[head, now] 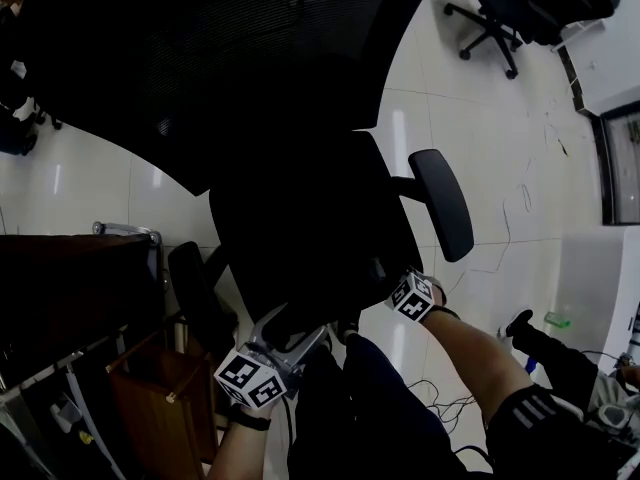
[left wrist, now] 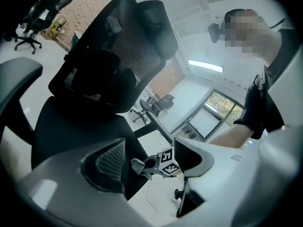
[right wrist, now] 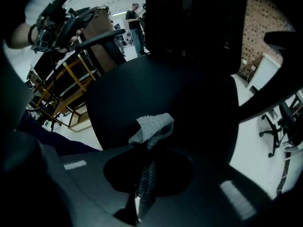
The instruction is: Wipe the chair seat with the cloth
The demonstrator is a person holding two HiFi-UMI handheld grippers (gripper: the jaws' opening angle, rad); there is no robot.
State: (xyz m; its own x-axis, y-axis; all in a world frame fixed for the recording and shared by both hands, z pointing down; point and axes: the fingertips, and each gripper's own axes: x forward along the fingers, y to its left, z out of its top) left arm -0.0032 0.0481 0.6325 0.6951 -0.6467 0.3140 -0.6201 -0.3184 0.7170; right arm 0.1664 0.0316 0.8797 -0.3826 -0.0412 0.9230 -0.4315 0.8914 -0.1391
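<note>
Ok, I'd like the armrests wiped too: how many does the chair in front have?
2. One armrest stands right of the seat; the other armrest is left of it. Both show plainly.

A pale tiled floor (head: 470,138) spreads under everything, glossy with reflections; a second black office chair (head: 500,8) stands on its star base at the far right corner of the head view; a thin cable (head: 525,198) trails loosely across the tiles, and a small green object (head: 557,320) lies near the right edge; a dark desk (head: 70,288) sits at the left with a brown wooden box (head: 160,408) just below it; a brick wall (left wrist: 87,8), a bright ceiling light (left wrist: 206,66) and a window (left wrist: 222,103) show behind; a person (right wrist: 136,27) stands in the distance.
</note>
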